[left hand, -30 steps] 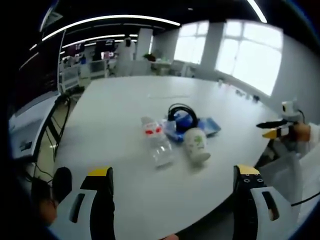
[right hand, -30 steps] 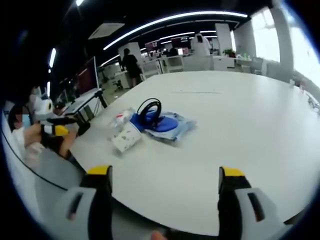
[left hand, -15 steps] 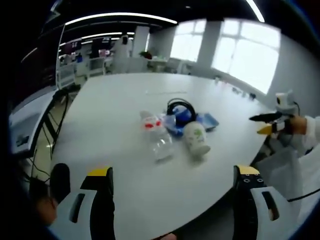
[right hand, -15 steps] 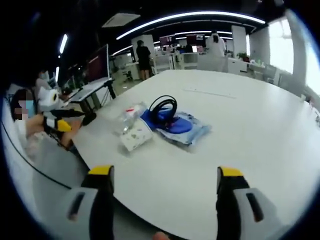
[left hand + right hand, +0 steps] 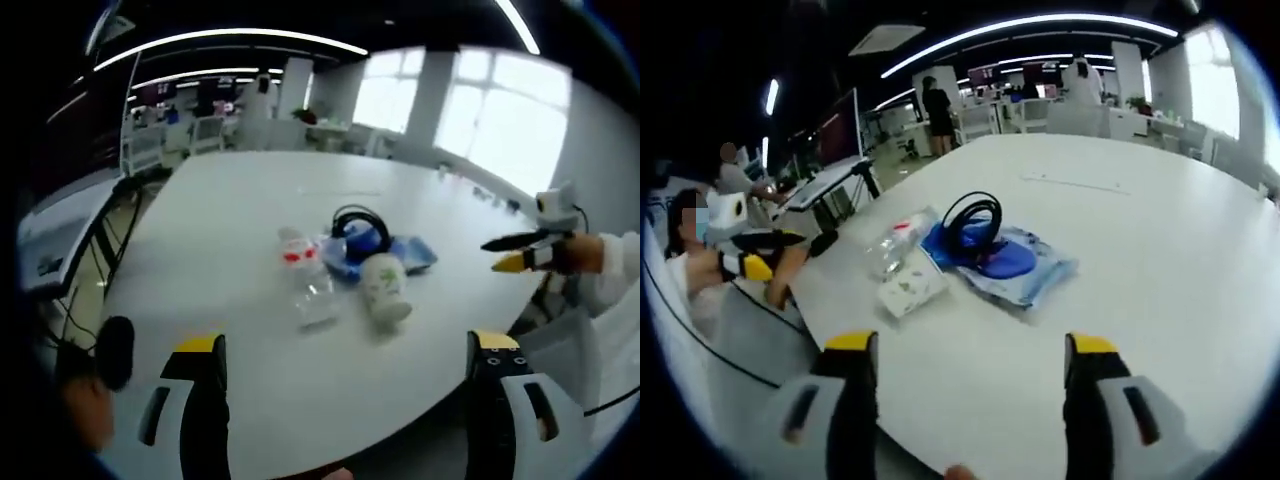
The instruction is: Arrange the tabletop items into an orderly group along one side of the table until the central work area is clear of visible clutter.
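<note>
Left gripper view first: the left gripper [image 5: 345, 360] hangs over the near edge of the white table [image 5: 220, 230], jaws spread wide with nothing between them. All the clutter sits in one knot near the middle of the table. Take the cup [image 5: 384, 288] as the landmark: it lies on its side, white with a green print, mouth toward the camera. Just to its left lies a clear bottle [image 5: 306, 283] with a red label, also on its side. Right behind the cup is the blue pouch [image 5: 400, 252], flat on the table, and a black cable [image 5: 356, 222] coiled in a loop on top of it. Off to the right of the cup, past the table edge, the right gripper [image 5: 520, 252] comes in, held by a white-sleeved arm [image 5: 612, 270]; its yellow-tipped jaws stand apart and grip nothing.

Over to the right gripper view: its jaws rise wide too, clear of everything, above the table [image 5: 1140, 250]. The cup [image 5: 910, 288] lies nearest the left edge, with the bottle [image 5: 890, 250] touching or just beside it on the far side. The pouch [image 5: 1015, 268] spreads to the cup's right, the cable [image 5: 970, 220] looped at its far end. Left of the cup, beyond the table edge, the left gripper [image 5: 760, 255] is held out in a hand [image 5: 715, 268], jaws parted.
</note>
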`<action>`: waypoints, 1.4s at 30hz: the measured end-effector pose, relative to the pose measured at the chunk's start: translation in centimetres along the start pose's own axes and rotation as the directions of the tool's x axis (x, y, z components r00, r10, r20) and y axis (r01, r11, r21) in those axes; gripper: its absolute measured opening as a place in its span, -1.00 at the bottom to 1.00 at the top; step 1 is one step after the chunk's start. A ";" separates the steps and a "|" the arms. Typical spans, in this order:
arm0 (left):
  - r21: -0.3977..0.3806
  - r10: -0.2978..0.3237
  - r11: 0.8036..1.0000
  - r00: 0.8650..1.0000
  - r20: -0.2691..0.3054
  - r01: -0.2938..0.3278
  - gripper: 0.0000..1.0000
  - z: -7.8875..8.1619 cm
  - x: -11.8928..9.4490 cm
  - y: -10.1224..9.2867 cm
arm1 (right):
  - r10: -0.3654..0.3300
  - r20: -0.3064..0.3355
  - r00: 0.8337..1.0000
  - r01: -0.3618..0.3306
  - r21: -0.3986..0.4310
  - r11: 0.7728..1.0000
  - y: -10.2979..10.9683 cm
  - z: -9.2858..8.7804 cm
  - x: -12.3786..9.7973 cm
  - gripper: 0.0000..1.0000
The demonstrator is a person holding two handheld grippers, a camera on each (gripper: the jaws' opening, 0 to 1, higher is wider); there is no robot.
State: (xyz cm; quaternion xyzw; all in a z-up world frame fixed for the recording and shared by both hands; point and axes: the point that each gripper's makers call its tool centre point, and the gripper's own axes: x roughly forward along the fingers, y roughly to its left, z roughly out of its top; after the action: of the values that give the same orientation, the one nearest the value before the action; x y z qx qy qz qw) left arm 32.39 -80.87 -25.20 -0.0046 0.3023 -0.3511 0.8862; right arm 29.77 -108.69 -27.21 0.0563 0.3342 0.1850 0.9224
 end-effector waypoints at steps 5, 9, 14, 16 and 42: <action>-0.021 0.022 1.000 1.000 0.006 -0.022 0.93 -0.3 0.0 -0.8 | 0.023 -0.001 1.000 -0.023 0.026 0.999 -0.7 0.5 1.2 0.39; -0.027 0.045 0.999 0.999 0.002 -0.045 0.93 -0.4 -0.3 -0.7 | 0.039 -0.003 0.999 -0.039 0.025 0.999 -0.8 0.9 2.0 0.34; -0.029 0.088 0.996 0.995 0.046 -0.087 0.93 0.0 -0.9 -0.7 | 0.061 -0.009 0.998 -0.061 0.022 0.998 -1.1 1.6 3.3 0.28; -0.021 0.100 0.995 0.993 0.068 -0.099 0.93 0.1 -1.0 -0.9 | 0.067 -0.006 0.998 -0.067 0.027 0.997 -1.3 2.0 3.7 0.27; -0.064 0.180 0.983 0.979 0.093 -0.175 0.93 -0.8 -3.1 -2.6 | 0.125 -0.051 0.991 -0.120 0.082 0.989 -2.1 5.7 10.2 0.01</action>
State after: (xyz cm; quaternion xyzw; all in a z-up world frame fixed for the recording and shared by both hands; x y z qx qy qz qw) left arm 28.60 -80.74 -23.61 -0.0194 0.2672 -0.2614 0.9273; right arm 41.30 -106.67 -29.36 0.1081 0.3630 0.2294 0.8966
